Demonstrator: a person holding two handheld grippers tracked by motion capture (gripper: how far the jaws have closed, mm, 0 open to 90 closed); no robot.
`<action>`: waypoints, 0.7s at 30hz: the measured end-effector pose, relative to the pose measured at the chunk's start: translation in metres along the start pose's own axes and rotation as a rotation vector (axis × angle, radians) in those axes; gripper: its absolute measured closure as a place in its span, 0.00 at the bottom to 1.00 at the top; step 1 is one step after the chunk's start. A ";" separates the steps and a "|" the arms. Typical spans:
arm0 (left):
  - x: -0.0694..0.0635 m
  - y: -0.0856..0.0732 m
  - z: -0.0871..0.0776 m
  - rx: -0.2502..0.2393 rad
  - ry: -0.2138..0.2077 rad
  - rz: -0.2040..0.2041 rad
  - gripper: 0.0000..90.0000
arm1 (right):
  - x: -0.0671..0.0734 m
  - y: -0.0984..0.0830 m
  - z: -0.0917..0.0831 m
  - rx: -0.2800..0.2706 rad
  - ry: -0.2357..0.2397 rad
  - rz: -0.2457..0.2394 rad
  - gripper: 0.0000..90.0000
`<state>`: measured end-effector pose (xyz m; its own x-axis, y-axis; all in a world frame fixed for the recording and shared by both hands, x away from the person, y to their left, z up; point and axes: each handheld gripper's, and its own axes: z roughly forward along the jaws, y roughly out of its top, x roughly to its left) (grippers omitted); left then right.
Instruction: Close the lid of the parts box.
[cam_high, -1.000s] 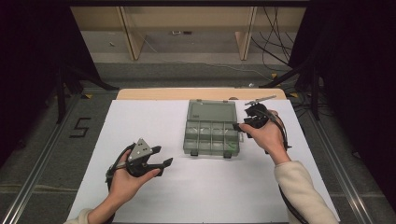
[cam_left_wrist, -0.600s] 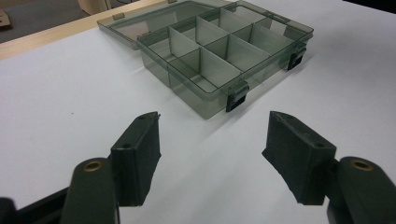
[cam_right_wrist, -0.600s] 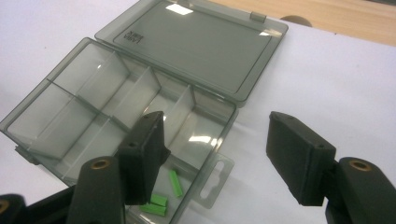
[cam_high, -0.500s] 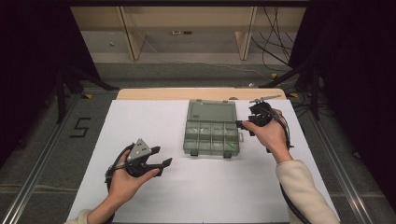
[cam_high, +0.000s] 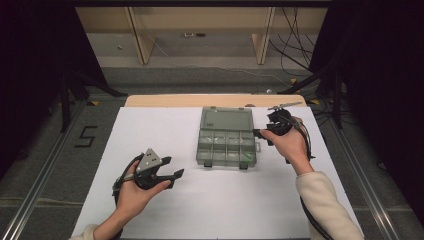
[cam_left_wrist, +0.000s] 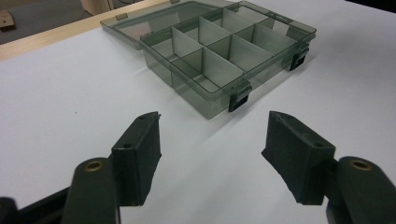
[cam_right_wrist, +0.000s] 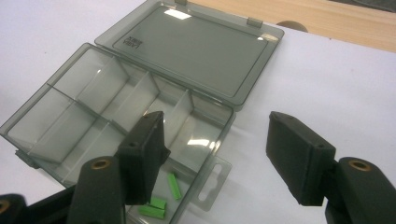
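Right gripper view looks down between the right gripper (cam_right_wrist: 215, 154) and its spread jaws, which pinch nothing. Under the left jaw, at about seven o'clock, a few small green pieces (cam_right_wrist: 161, 200) lie in the corner cell of the open organizer box (cam_right_wrist: 116, 121). The box's flat lid (cam_right_wrist: 191, 46) lies folded back toward twelve o'clock, and a clear hang tab (cam_right_wrist: 212, 184) juts from the box's near end, between the jaws.

From the high view, the right gripper (cam_high: 265, 134) sits at the box's three o'clock end, just beside its wall (cam_high: 226, 162), while the left gripper (cam_high: 172, 167) rests on the white table (cam_high: 150, 130) near eight o'clock from the box, well apart from it; its jaws also stand wide and empty. The box's long axis runs nine to three.

So the right hand (cam_high: 290, 145) is much the nearer. My reading is that any move on the green pieces falls to it: a short dip toward seven o'clock into that corner cell, with the dividers leaving little room for the jaws.
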<state>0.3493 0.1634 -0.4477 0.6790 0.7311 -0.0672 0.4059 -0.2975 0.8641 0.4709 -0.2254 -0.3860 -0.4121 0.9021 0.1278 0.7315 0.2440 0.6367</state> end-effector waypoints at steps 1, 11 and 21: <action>0.001 0.000 0.000 0.002 0.000 0.014 0.40 | -0.001 0.000 0.000 0.001 -0.005 -0.008 0.42; 0.000 0.002 0.004 0.005 -0.002 0.018 0.40 | -0.006 -0.003 0.001 0.009 -0.003 0.012 0.42; 0.000 0.003 0.001 -0.006 -0.004 0.030 0.41 | -0.007 -0.006 0.001 0.018 -0.009 0.064 0.48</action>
<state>0.3506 0.1619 -0.4455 0.6935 0.7192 -0.0429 0.3810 -0.3156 0.8690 0.4700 -0.2333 -0.3915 -0.3593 0.9193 0.1607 0.7658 0.1921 0.6137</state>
